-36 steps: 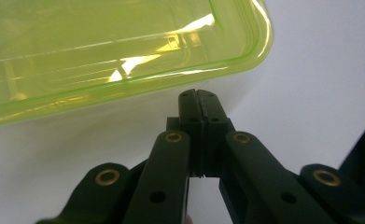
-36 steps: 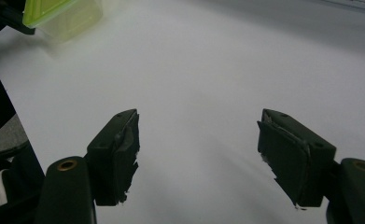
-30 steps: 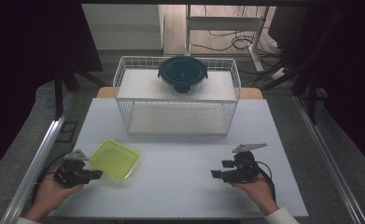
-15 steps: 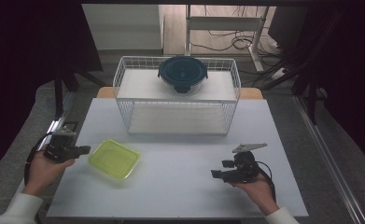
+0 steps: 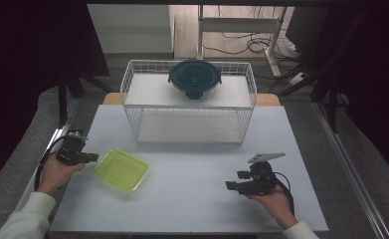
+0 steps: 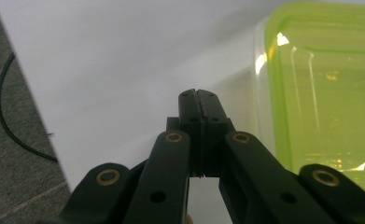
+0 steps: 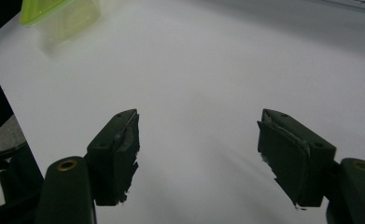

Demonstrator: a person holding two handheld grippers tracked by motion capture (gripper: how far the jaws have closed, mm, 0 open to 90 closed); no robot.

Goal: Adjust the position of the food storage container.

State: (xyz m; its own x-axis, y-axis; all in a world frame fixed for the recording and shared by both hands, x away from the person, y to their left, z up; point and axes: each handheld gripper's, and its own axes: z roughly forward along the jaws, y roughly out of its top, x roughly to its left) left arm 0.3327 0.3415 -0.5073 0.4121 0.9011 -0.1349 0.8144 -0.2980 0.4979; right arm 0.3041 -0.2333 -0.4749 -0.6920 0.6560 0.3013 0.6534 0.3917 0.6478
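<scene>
Two grippers work at this white table (image 5: 192,199), and the thing between them in the job is a yellow-green plastic tub (image 5: 122,170).

At the left edge, the left gripper (image 5: 91,158) hangs just beside the tub's left rim, apart from it, its jaws pressed flat together with nothing between them. In the left gripper view the shut tips (image 6: 200,100) point along the bare table with the tub's wall (image 6: 283,93) just to their right. Held shut like that, it looks set to nudge or steady the tub rather than pinch it.

The tub lies flat on the near left part of the table, open side up and empty as far as I can tell.

Farther back, in the middle, a white wire rack (image 5: 189,102) carries a round dark-lidded bowl (image 5: 195,78) on its top shelf.

At the near right, the right gripper (image 5: 234,184) rests low over the table, well apart from the tub, jaws spread wide and holding nothing, probably waiting its turn.
</scene>
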